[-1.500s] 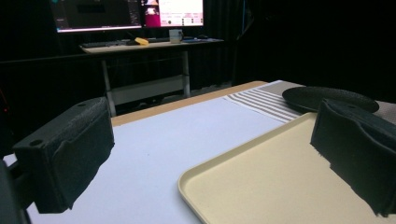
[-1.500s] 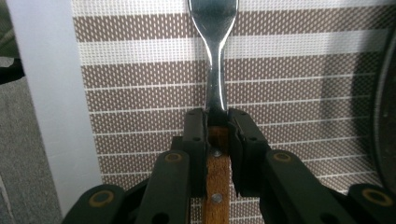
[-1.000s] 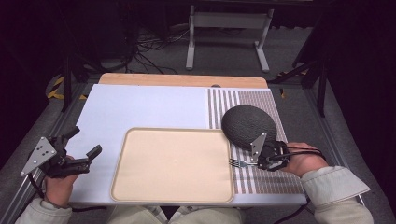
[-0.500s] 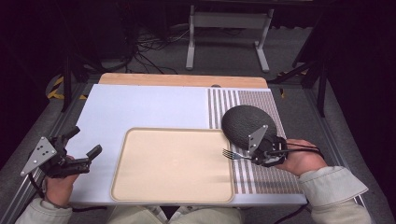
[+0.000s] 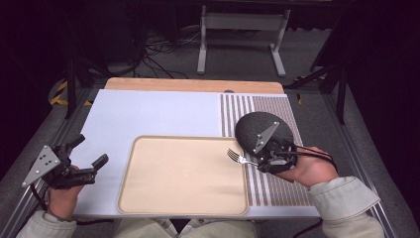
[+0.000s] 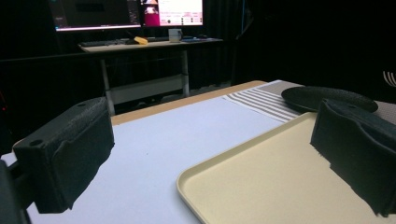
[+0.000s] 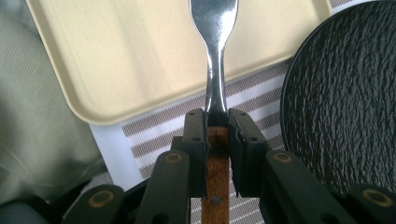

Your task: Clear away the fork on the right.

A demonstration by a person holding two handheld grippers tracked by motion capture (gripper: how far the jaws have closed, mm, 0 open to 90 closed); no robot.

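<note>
The right gripper (image 5: 258, 159) pinches a fork (image 5: 236, 157) by its wooden handle, both black jaws pressed against it from either side, as the right gripper view shows plainly, with the steel neck (image 7: 215, 70) rising straight out between them. From above, the fork sits off the table, its tines pointing left and reaching over the right edge of the beige tray (image 5: 148, 198), while the person's right hand (image 5: 309, 168) rests over the striped placemat (image 5: 285, 106), just in front of the dark round plate (image 5: 257, 126). The left gripper (image 5: 85, 159) waits near the left edge of the white table (image 5: 148, 109), well apart from the fork, its jaws spread wide with nothing between them; in its own view the two pads (image 6: 70, 149) frame bare table and a corner of the tray. To my eye the step in hand is carrying the fork toward the tray, the grasp made and the setting-down not yet done. I would guess the next move calls for bringing the fork further over the tray's flat middle, lowering it until it lies level on the surface, and only then letting the jaws part, so the handle does not tip onto the rim or knock the plate beside it.
</note>
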